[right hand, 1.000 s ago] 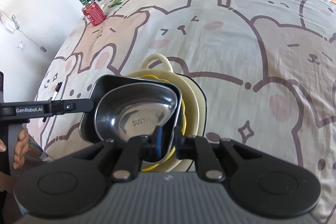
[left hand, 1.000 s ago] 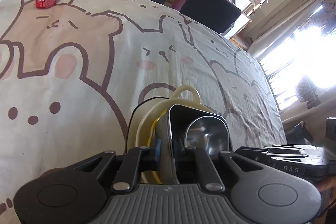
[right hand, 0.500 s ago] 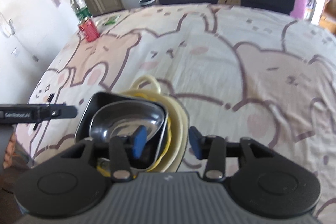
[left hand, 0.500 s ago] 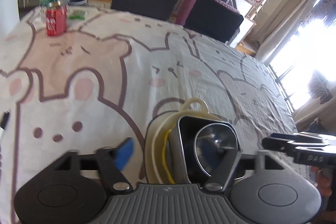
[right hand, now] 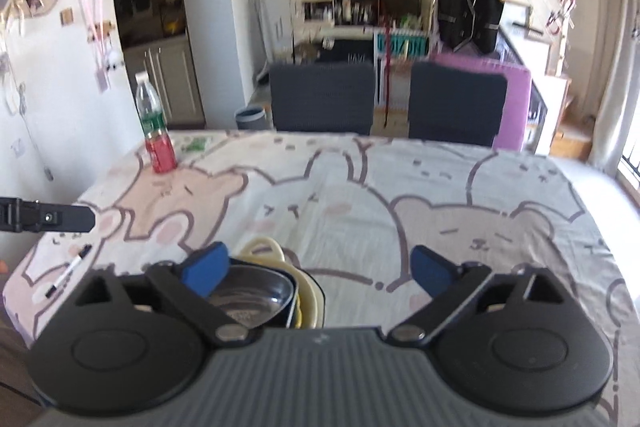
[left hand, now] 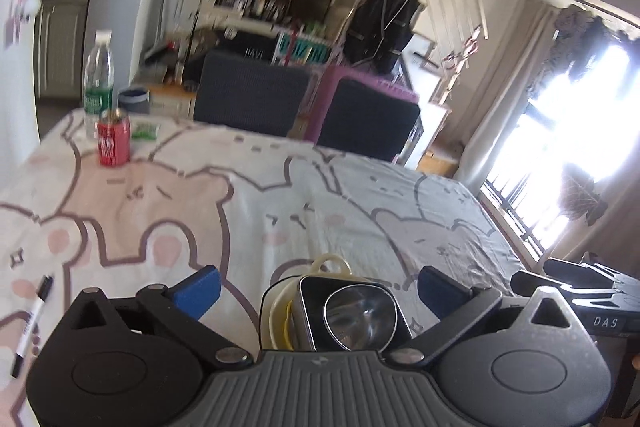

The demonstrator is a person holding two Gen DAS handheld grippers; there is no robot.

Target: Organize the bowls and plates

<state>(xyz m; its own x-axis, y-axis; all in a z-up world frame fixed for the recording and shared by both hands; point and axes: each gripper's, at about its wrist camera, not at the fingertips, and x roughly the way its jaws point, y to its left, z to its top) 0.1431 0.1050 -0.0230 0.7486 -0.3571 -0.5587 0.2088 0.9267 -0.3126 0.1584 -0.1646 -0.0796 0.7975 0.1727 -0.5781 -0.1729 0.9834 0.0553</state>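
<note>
1. Between the blue pads of the left gripper (left hand: 318, 285): nothing held; jaws opening, spread wide, with the stack of dishes (left hand: 336, 311) below and between them, untouched.
2. Between the pads of the right gripper (right hand: 318, 267): likewise nothing gripped; jaws opening, splayed wide, stack seen under the left pad.
3. At the near edge of the bench (left hand: 280, 195), about midway along it: nested pile, resting on the cartoon-bear cloth. Steel bowl (left hand: 360, 317) innermost, inside a dark square dish (right hand: 294, 289); yellow rim and cream handled dish (left hand: 330, 263) beneath.
4. Handling, as a judgement: steel bowl light, stiff, slick on the pads; ceramic-looking pieces heavier and chippable. Whole pile probably prone to sliding apart if tilted.
5. Best hold, probably: opposite rims of the lowest dish, one gripper per side, kept level; the cream loop handle too small to trust alone.
6. Farther out: marker pen (left hand: 30, 323) near the left edge; red can (left hand: 113, 137) and water bottle (left hand: 98, 79) at the far left corner; two dark chairs (right hand: 323, 97) beyond the far edge.
</note>
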